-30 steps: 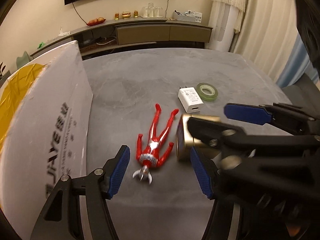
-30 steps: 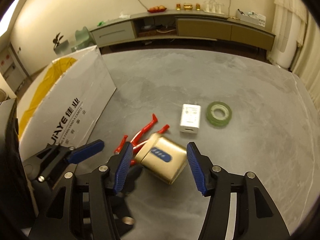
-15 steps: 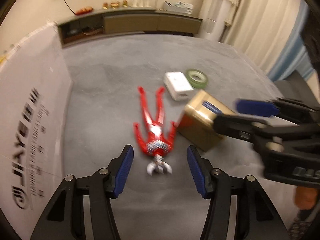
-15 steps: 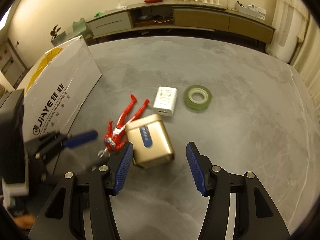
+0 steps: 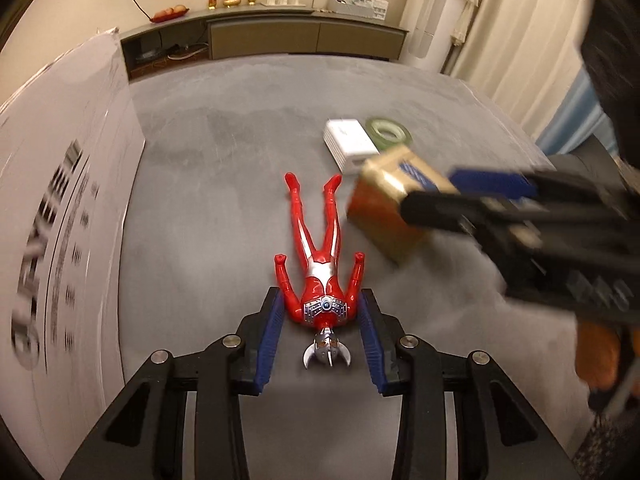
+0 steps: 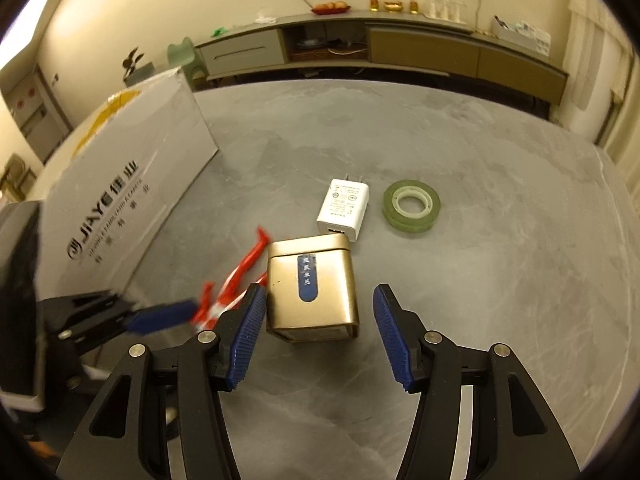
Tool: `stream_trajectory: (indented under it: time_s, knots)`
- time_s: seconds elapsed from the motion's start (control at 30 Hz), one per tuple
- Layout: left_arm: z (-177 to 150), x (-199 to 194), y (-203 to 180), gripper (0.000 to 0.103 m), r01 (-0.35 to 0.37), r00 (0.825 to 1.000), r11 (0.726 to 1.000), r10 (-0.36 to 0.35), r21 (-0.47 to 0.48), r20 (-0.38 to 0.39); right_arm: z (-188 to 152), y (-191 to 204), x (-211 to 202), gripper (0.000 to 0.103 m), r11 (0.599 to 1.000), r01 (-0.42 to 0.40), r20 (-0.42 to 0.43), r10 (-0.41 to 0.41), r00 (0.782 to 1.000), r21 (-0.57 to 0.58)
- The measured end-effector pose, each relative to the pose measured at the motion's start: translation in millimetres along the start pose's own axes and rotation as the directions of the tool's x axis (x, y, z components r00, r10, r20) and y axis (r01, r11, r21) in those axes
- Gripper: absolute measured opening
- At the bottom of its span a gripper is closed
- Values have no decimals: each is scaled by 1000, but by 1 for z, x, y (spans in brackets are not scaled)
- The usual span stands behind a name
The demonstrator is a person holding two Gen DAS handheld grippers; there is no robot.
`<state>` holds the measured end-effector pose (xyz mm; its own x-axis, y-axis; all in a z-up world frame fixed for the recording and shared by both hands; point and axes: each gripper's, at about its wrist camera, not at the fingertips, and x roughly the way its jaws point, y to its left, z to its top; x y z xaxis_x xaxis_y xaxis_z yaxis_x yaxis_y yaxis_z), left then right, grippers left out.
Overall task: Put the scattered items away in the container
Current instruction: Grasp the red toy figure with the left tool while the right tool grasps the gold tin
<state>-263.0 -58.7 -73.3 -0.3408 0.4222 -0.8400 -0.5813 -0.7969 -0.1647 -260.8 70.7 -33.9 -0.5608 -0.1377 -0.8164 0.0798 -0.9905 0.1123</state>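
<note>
Left wrist view: the left gripper [image 5: 322,336] is spread wide, with the red toy figure [image 5: 318,268] lying flat on the grey table [image 5: 224,184] and its chest and shoulders sitting between the blue pads, nothing pinched yet. The figure looks like light, hard plastic with thin limbs, so the torso is probably the spot to be squeezed; arms or legs could flex or slip out. The white cardboard box [image 5: 60,220] stands just to the left, which is presumably the container. The right gripper is seen blurred at the right edge.

Right wrist view: the right gripper [image 6: 318,330] is also spread open around the gold tin [image 6: 310,284], the left pad just beside its side, the right pad apart from it. The tin looks rigid, smooth and likely slick, so a grip across the flat side walls seems safest. The white charger [image 6: 344,208] and green tape roll [image 6: 412,202] lie beyond, untouched.
</note>
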Motion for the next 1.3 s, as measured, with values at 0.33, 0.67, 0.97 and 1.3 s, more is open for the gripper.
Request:
stream_trajectory:
  time_s: [0.33,0.67,0.97,1.3]
  knots:
    - [4,-3,8,59,-38,998,999,40,-37,52,-8,-4,-10,53,999,-28,-62,30,998,36]
    - [9,10,8,47,-30,998,1000,30,-5,52,-5,0,5,52,1000,-2,-59,3,998,25]
    - [1,-15,-4,47,8,995,1000,-8,4,98,-5,-3,-28,52,999,-5,4,5,1000,40]
    - [-2,-52,-13,47,38,987,999,-40,15,154,-17,-8,-43,52,999,7,20,-8,1000,41]
